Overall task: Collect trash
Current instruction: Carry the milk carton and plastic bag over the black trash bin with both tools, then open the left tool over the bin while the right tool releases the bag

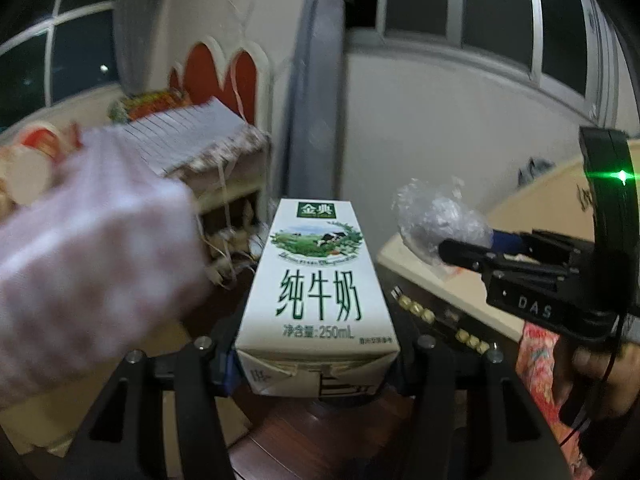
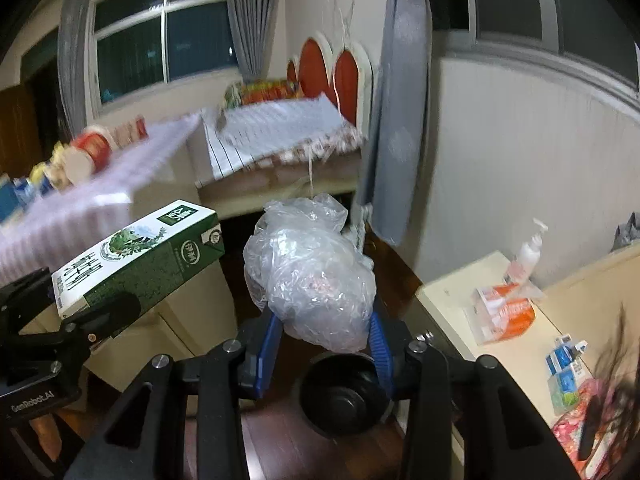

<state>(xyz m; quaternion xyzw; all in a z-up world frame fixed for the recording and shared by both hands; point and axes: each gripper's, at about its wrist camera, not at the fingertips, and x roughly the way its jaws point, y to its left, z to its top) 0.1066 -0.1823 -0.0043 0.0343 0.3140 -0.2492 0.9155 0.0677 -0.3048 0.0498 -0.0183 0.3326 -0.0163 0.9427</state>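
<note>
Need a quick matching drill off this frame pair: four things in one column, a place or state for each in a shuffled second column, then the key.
Things
1. milk carton
2. crumpled plastic bag
3. black bin
4. pump bottle

Place or state
A. upright on the cream counter at right
B. on the floor below the right gripper
C. clamped in the left gripper
D. squeezed between blue-padded fingers

Pairs: 1-C, 2-D, 3-B, 4-A
</note>
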